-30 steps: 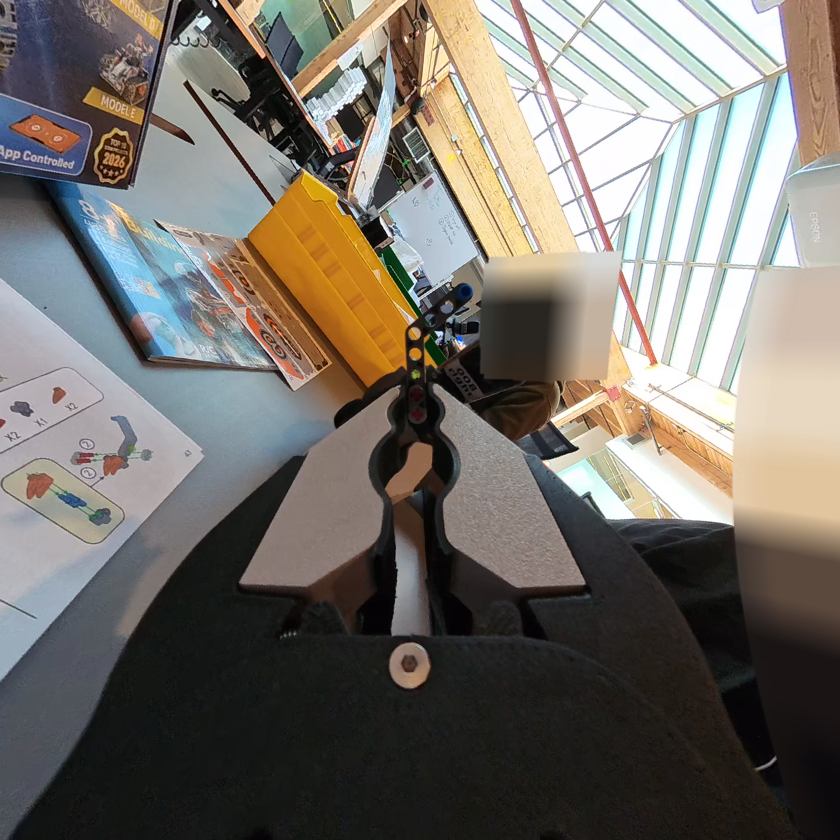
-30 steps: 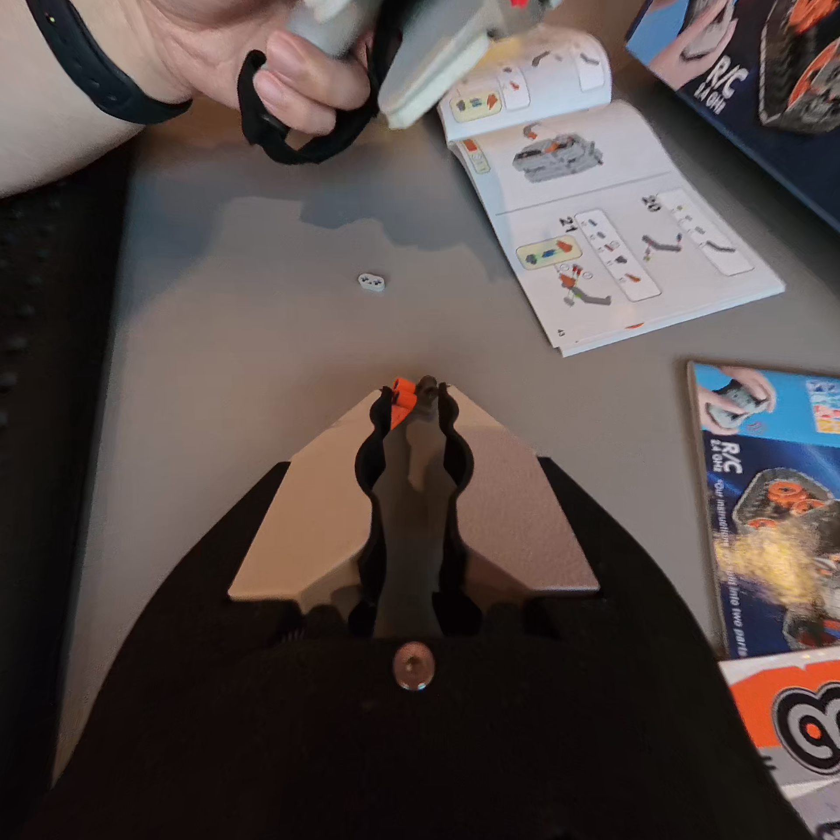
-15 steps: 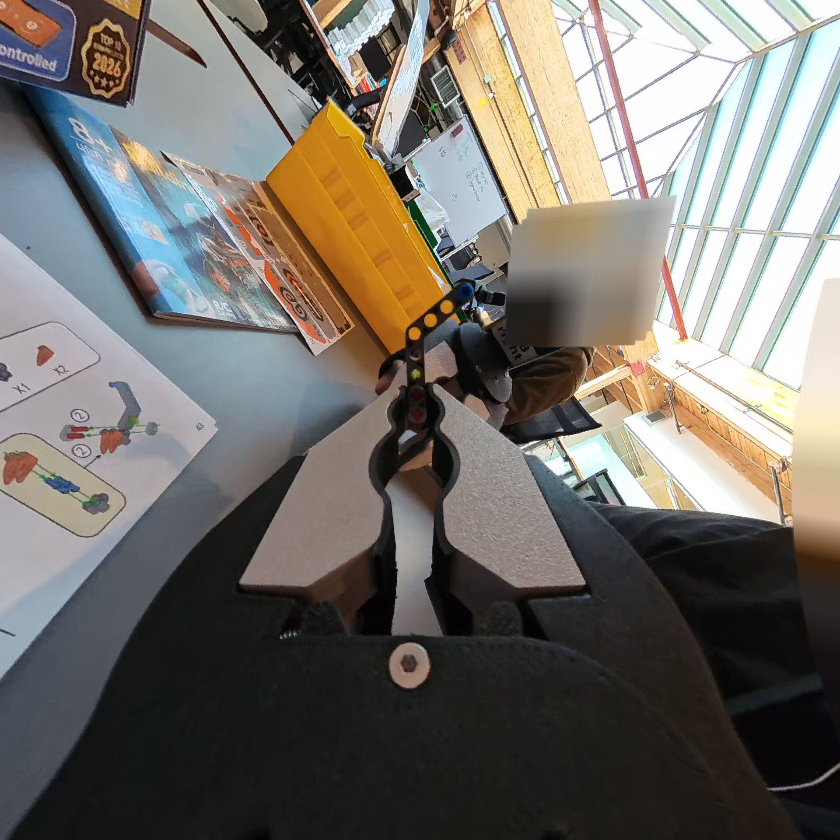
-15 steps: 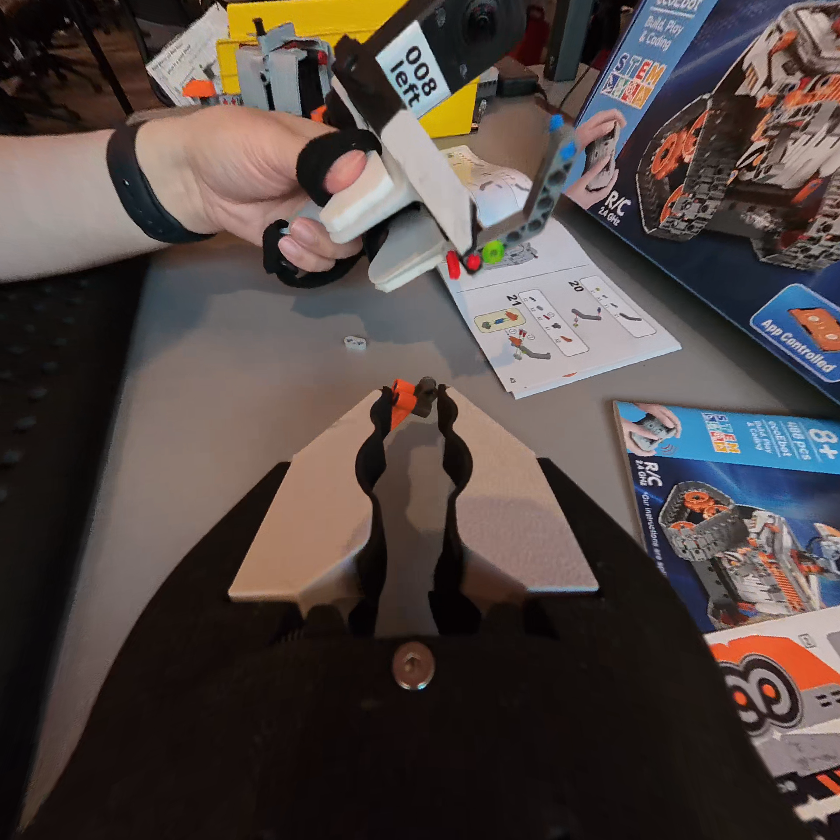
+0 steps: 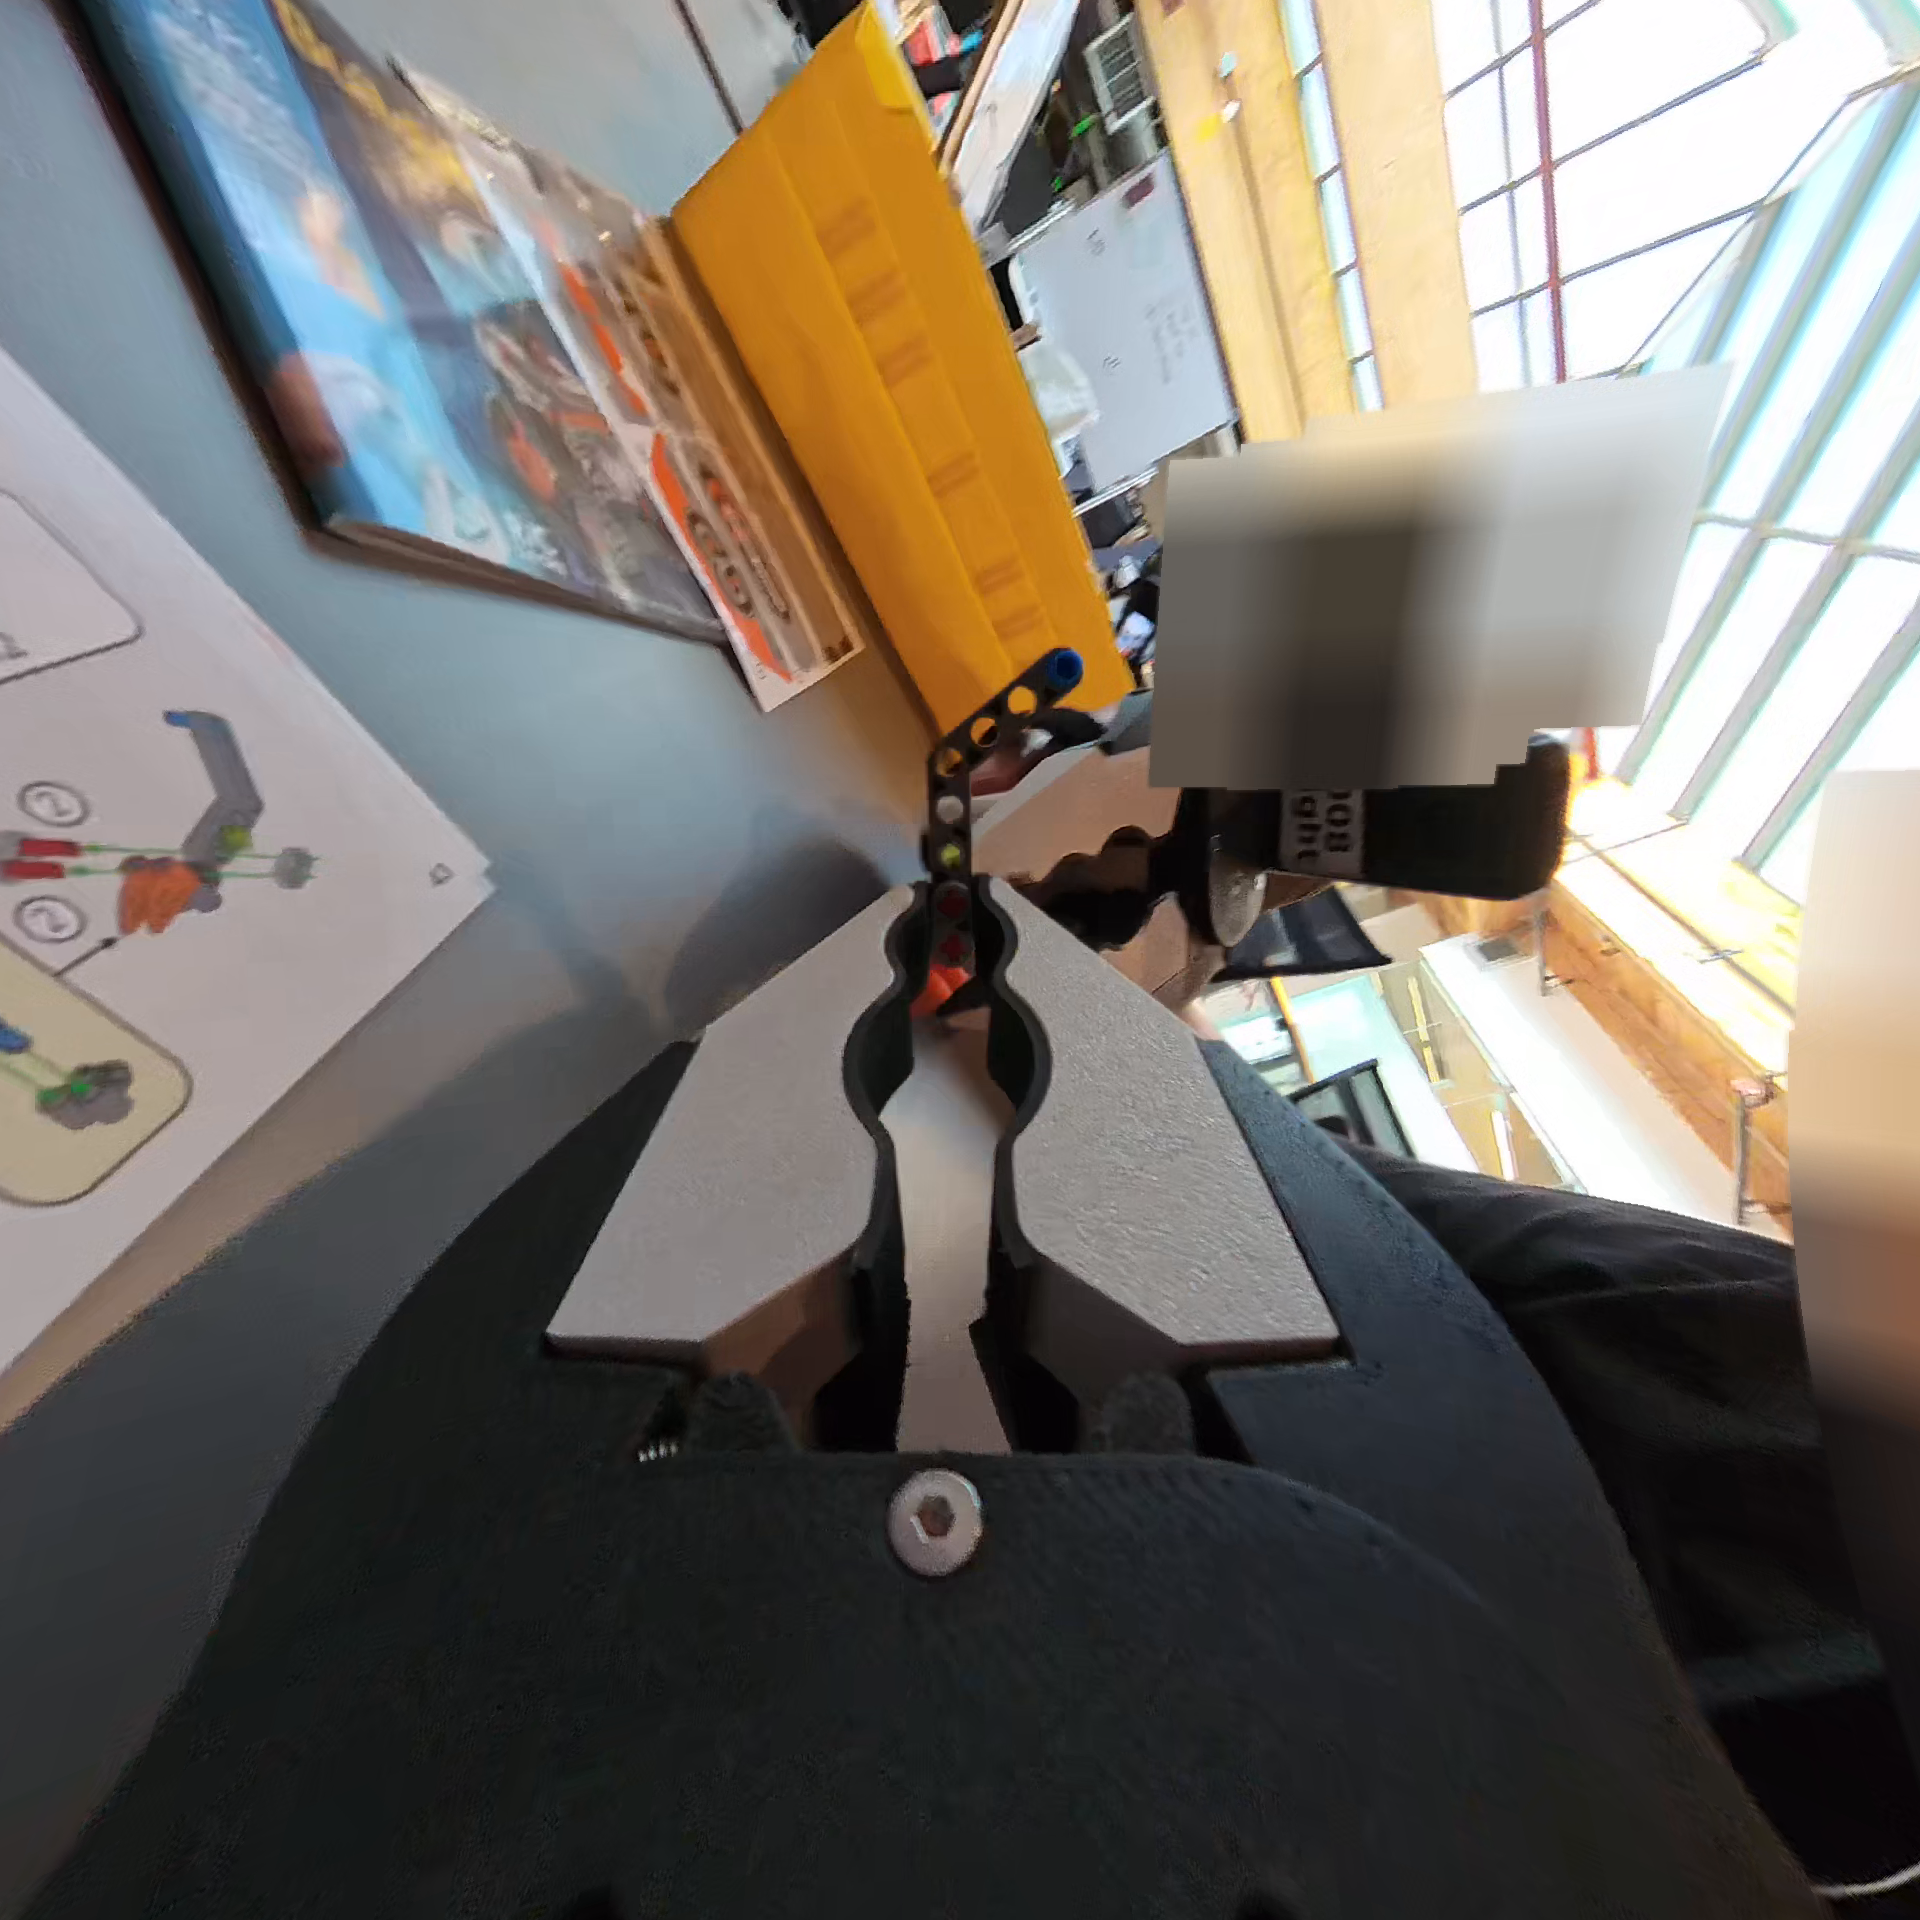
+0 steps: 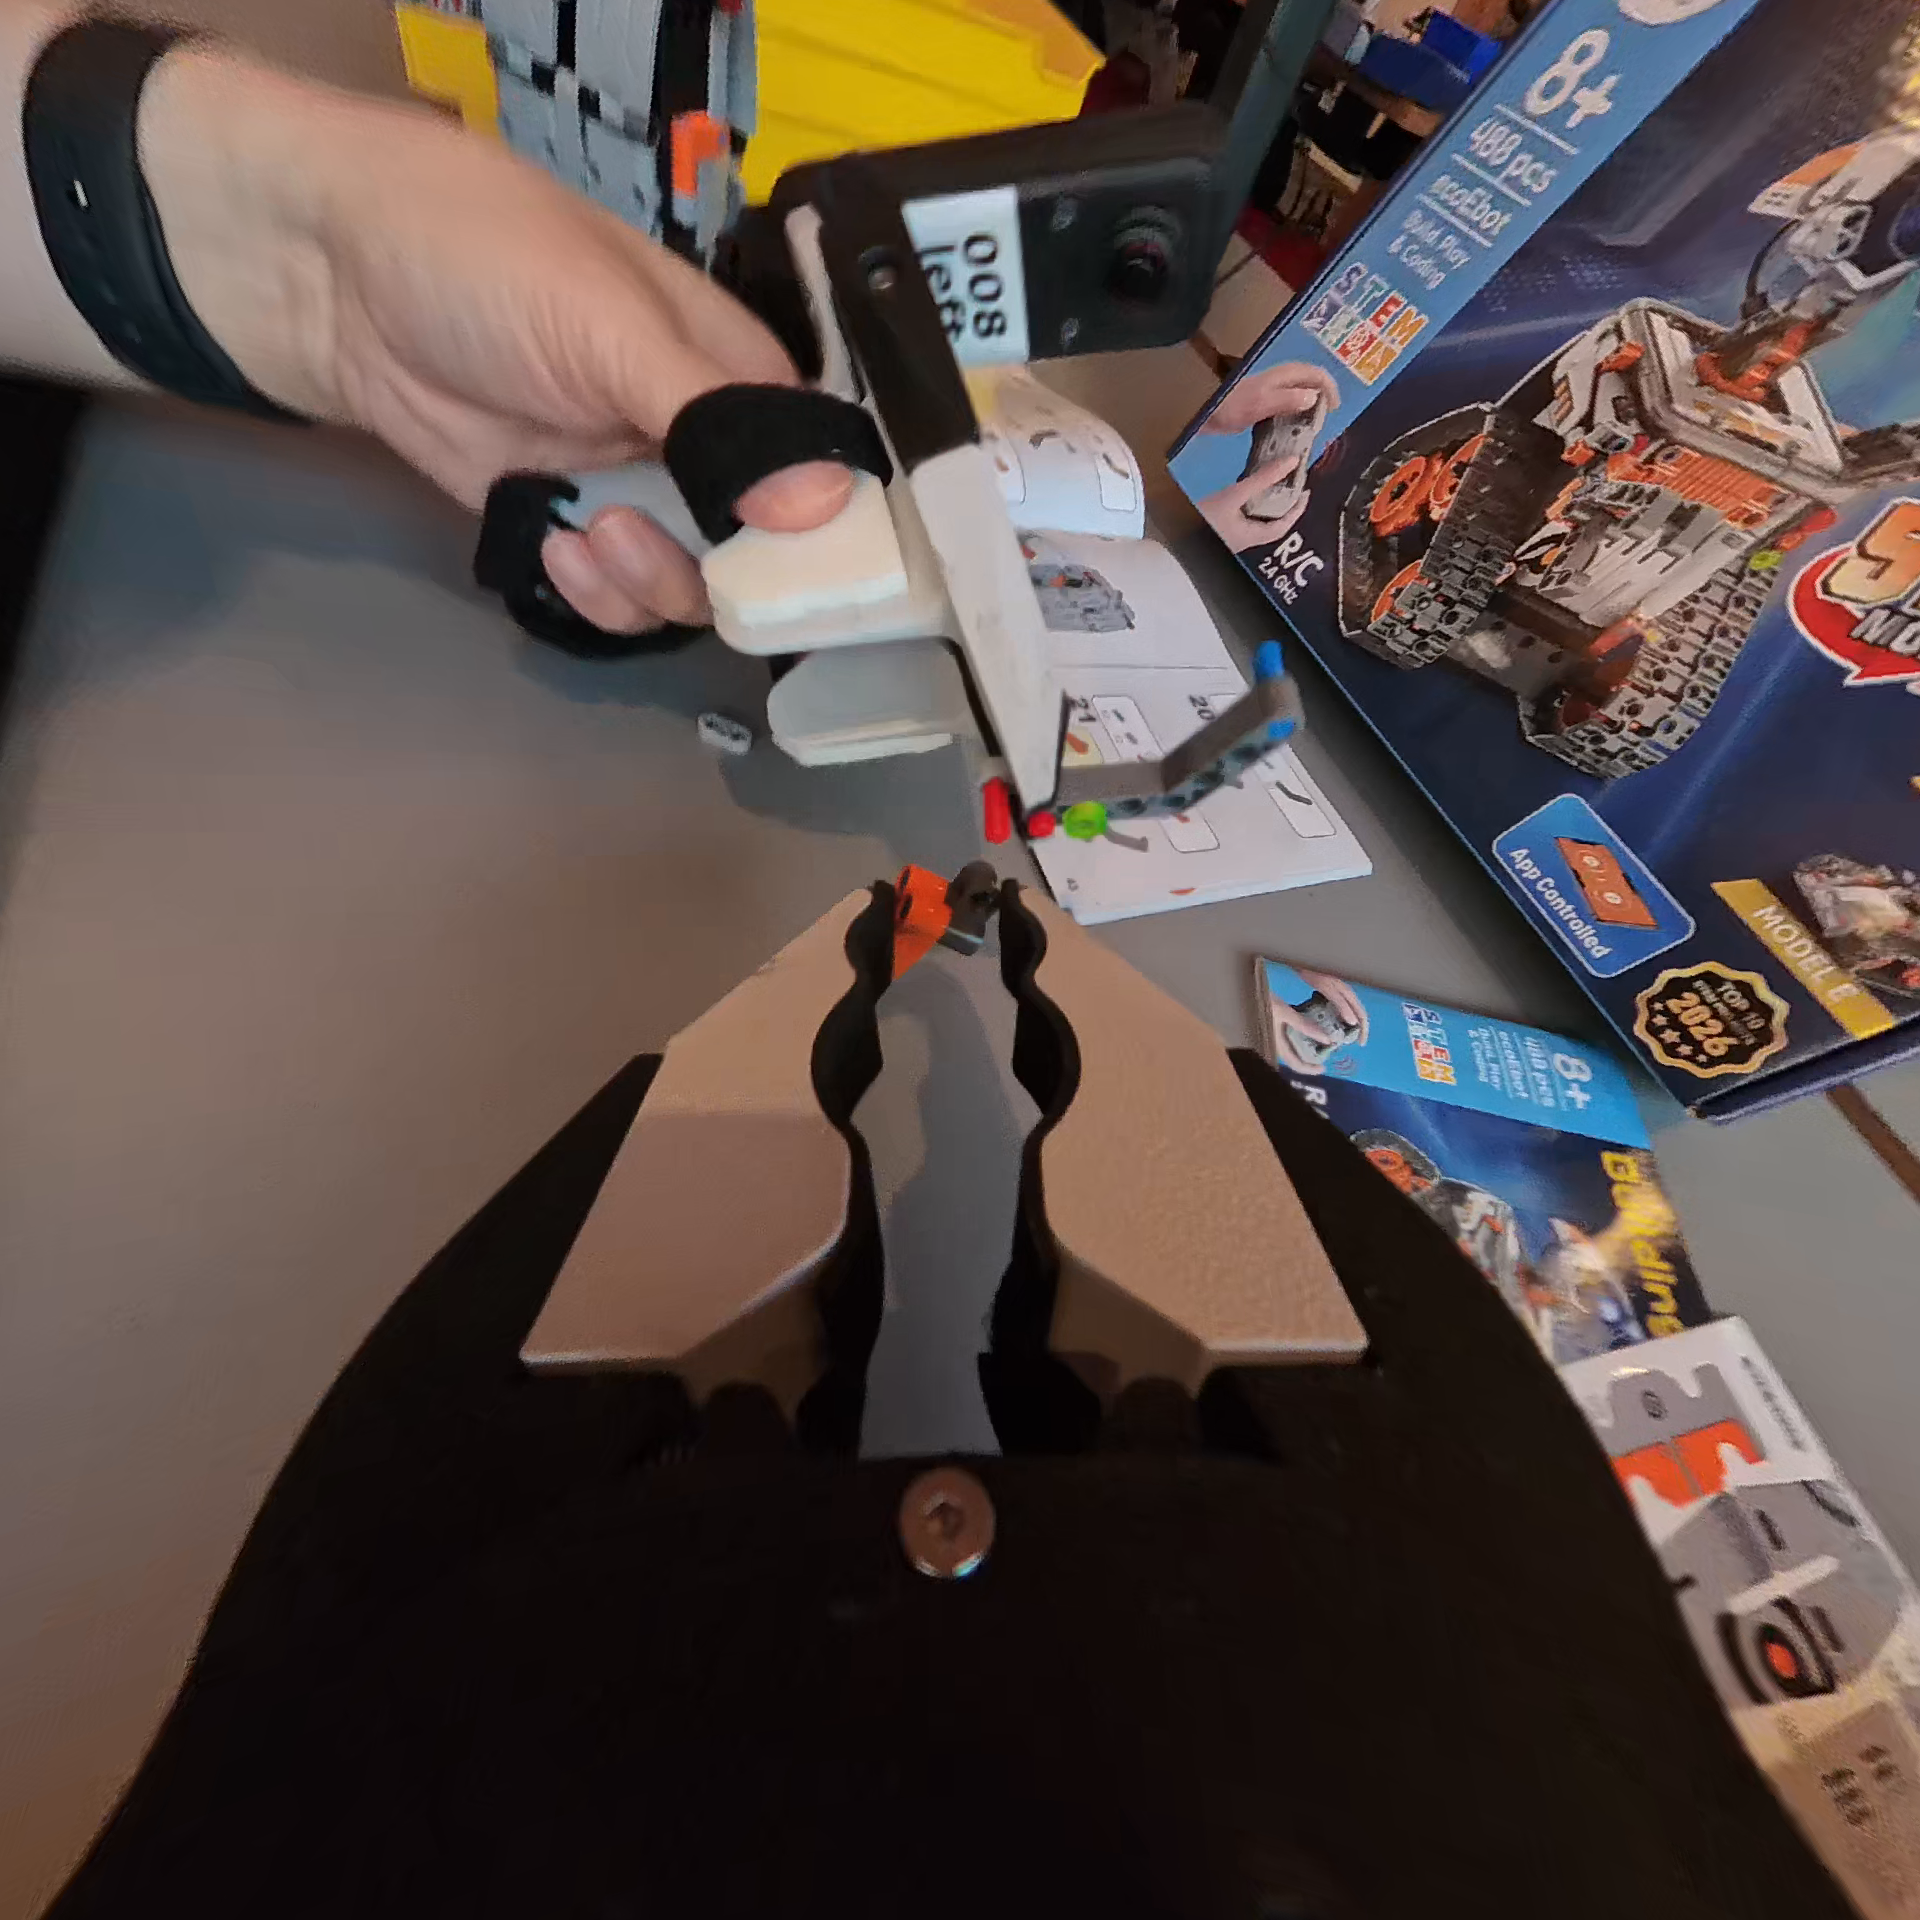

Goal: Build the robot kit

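My left gripper (image 5: 951, 914) is shut on a bent grey holed beam (image 5: 961, 790) with red pins, a green pin and a blue pin at its far end. The beam also shows in the right wrist view (image 6: 1174, 769), held above the table by the left gripper (image 6: 1023, 805) in a person's hand (image 6: 468, 343). My right gripper (image 6: 940, 904) is shut on a small orange and grey piece (image 6: 935, 909), just below and in front of the beam's pinned end. The right gripper shows behind the beam in the left wrist view (image 5: 1143, 883).
An open instruction booklet (image 6: 1174, 727) lies on the grey table (image 6: 364, 935). A large toy box (image 6: 1621, 540) stands at the right, flat booklets (image 6: 1475, 1174) in front of it. A small grey part (image 6: 724, 730) lies on the table. A yellow bin (image 5: 904, 384) stands behind. My two grippers' fingertips are within a few centimetres of each other.
The two grippers have come closer together. The left gripper with the beam has dropped toward the right gripper's orange piece, and the right gripper has tilted up from the table.
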`<state>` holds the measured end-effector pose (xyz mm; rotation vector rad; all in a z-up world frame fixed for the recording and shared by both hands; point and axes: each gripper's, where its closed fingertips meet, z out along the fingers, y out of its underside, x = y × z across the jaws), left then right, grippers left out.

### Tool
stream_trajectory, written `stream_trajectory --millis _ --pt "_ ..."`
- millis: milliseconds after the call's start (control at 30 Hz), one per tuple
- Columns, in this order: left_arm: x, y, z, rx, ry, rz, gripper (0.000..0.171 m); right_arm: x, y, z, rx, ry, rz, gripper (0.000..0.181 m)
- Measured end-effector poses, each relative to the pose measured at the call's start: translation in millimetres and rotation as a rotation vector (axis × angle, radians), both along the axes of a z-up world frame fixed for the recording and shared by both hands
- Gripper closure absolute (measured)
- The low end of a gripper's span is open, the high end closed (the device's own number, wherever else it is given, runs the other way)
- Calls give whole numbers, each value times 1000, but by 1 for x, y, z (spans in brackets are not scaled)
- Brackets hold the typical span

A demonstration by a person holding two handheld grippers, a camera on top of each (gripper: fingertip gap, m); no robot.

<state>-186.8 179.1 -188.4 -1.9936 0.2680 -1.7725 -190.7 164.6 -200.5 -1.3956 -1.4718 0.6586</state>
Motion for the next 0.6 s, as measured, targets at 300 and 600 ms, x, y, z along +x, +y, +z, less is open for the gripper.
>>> stream_trajectory --millis 300,600 --pt "1 -3 39 145 -138 7 167 5 7 54 -501 431 23 162" --pt "-1 1 49 199 -167 58 167 4 5 64 -631 513 67 162"
